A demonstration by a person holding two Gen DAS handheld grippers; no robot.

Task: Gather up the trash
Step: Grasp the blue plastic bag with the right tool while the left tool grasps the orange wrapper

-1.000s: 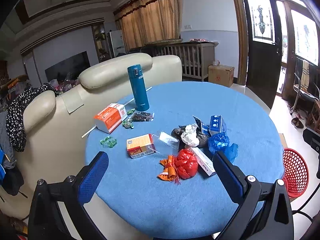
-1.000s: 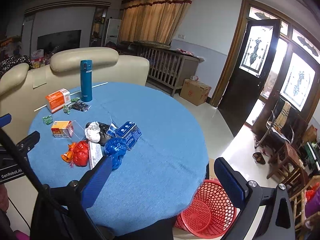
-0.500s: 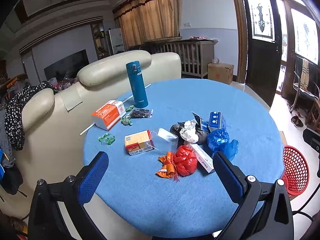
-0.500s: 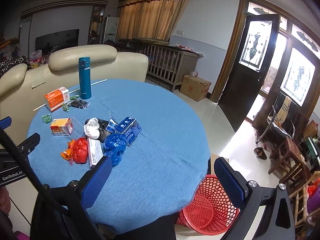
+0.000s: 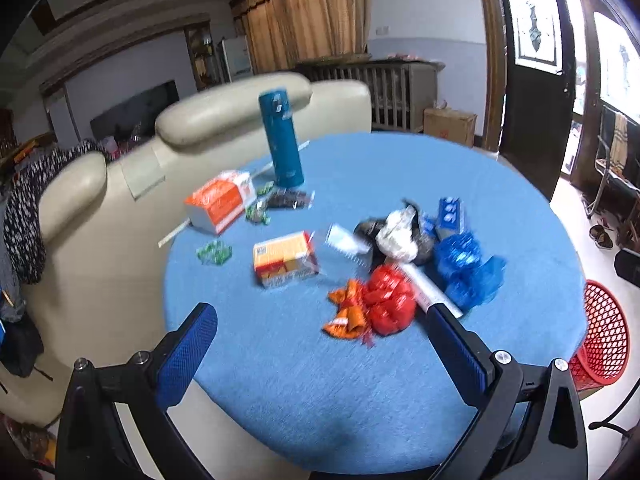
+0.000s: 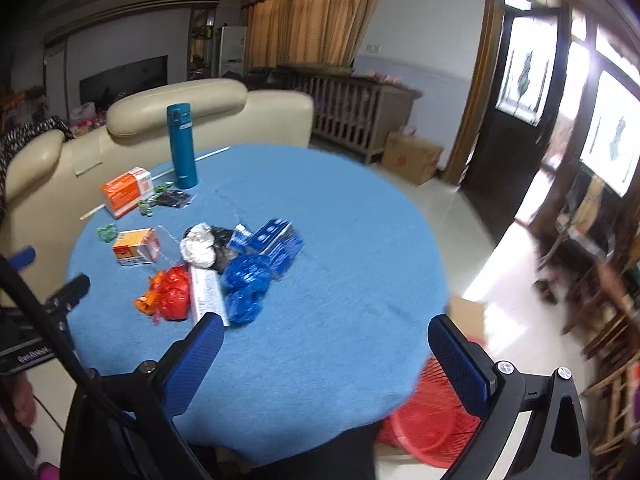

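Left wrist view
Left gripper (image 5: 320,320): we see its jaws spread wide with nothing between them, over the near edge of the counter (image 5: 320,400)
Counter: round, under a blue cloth
Trash pile: we find it right of the counter's middle; a red bag (image 5: 390,304) touches an orange wrapper (image 5: 346,314), with a white carton (image 5: 430,290) and a blue bag (image 5: 466,270) just beside it
Behind the pile: a white wad (image 5: 398,230) on a black bag (image 5: 424,246), and a blue box (image 5: 450,216)
Left part of the counter: a yellow box (image 5: 284,258), green wrappers (image 5: 214,251), an orange-and-white box (image 5: 220,202)
Far edge: a teal flask (image 5: 282,140) stands upright
Red basket (image 5: 602,340): on the floor past the counter's right edge

Right wrist view
Right gripper (image 6: 326,356): we see its jaws wide and empty, above the counter's near edge
Trash pile: left of the counter's middle, well apart from the basket
Red basket: on the floor under the near-right edge, partly hidden by the cloth
Left gripper: part of it shows at the frame's left side
Sharpness: we note blur in both views
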